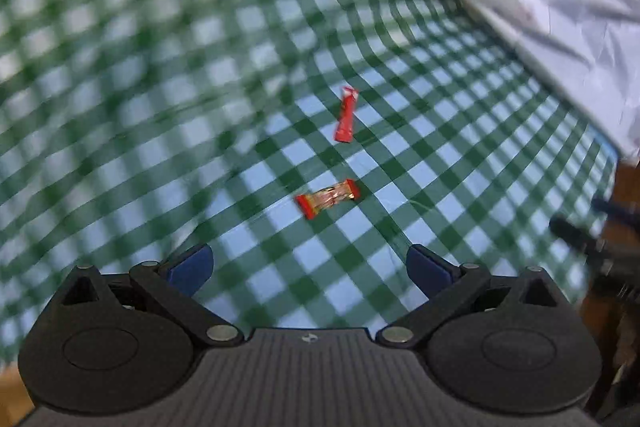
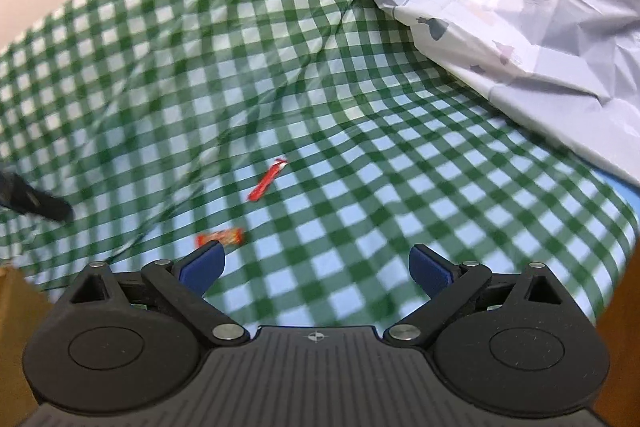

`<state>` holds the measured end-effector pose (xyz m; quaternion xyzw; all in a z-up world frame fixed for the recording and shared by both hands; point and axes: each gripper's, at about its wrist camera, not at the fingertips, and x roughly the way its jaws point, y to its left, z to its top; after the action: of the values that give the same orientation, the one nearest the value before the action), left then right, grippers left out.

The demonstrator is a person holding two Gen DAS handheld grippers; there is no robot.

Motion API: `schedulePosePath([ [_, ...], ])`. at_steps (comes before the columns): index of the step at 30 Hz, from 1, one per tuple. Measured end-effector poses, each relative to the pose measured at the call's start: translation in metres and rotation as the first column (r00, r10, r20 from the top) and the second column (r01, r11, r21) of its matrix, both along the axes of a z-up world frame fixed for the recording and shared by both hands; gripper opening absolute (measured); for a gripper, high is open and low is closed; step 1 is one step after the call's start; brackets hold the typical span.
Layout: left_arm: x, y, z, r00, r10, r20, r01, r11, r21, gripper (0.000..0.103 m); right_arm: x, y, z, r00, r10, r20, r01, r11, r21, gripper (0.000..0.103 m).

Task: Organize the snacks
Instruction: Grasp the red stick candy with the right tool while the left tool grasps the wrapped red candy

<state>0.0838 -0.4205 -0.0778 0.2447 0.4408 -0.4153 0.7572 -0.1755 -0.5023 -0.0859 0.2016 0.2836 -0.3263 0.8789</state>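
Fingers of the left tool (image 1: 308, 269) stand spread wide with nothing between them, their blue pads (image 1: 192, 267) hanging above the green checked cloth (image 1: 120, 87). The right tool (image 2: 316, 269) is spread the same way and also empty. Just ahead of the left tool lies a small wrapped candy (image 1: 327, 198) with red twisted ends and a shiny clear middle, lying crosswise on the cloth. In the right wrist view the same candy (image 2: 221, 237) sits just beyond the tip of that tool's left finger. A little farther out lies a thin red stick packet (image 1: 346, 115), pointing away, with one end that looks torn or white; it lies apart from the candy and touches nothing else. A pale printed sheet (image 1: 560, 7) is bunched along the far right side of the cloth.

Both snacks look very light and flat, so they would likely slide or flip if nudged. The candy's wrapper seems slick and crinkly, with a firmer body; closing across its middle should hold better than pinching a twisted end. The stick packet appears soft and bendable, so a grip near its midpoint, across the narrow width, looks safest. The wrinkled cloth under them is loose and could bunch up between the fingers.
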Motion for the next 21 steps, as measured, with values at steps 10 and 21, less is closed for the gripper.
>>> schedulePosePath([
  [10,0.048,-0.093,-0.129,0.987,-0.160,0.013,0.158,0.980,0.119,0.081,0.085,-0.094,-0.080,0.998,0.002,-0.057,0.001,0.998,0.056,0.098],
  [21,0.082,-0.029,-0.123,0.998,-0.039,-0.048,0.042,0.997,0.066,0.028,0.145,-0.118,-0.128,0.998,0.024,-0.062,-0.021,0.998,0.052,0.098],
])
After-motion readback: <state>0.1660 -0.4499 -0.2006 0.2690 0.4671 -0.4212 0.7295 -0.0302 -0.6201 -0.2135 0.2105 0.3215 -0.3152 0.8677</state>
